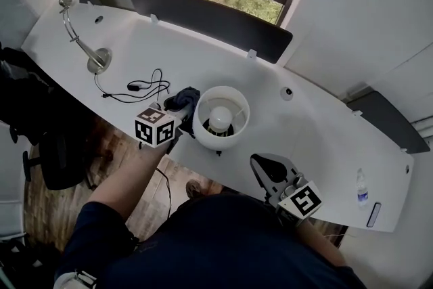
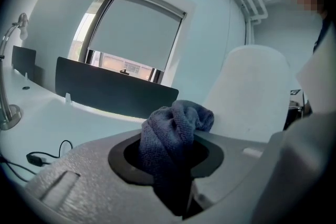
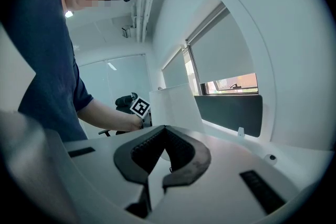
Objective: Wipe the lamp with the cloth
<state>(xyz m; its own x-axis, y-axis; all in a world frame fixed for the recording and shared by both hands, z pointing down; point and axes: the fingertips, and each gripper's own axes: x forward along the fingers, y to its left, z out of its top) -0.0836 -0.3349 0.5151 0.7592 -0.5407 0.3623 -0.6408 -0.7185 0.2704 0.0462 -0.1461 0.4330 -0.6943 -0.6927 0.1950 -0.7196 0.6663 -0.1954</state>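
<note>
The lamp (image 1: 221,117) is a white drum shade with a bulb inside, standing near the desk's front edge; it also fills the right of the left gripper view (image 2: 252,92). My left gripper (image 1: 176,117) is shut on a dark blue cloth (image 1: 181,99), bunched against the shade's left side. In the left gripper view the cloth (image 2: 173,128) bulges up between the jaws, touching the shade. My right gripper (image 1: 264,164) hovers over the desk's front edge, right of the lamp and apart from it. In its own view that gripper (image 3: 163,132) has its tips together, holding nothing.
The long white desk (image 1: 318,125) carries a silver gooseneck lamp (image 1: 84,44) at far left, a loose black cable (image 1: 139,88) beside the cloth, and a small bottle (image 1: 362,187) at far right. A dark divider panel (image 1: 210,20) lines the back edge. An office chair (image 1: 54,152) stands at the left.
</note>
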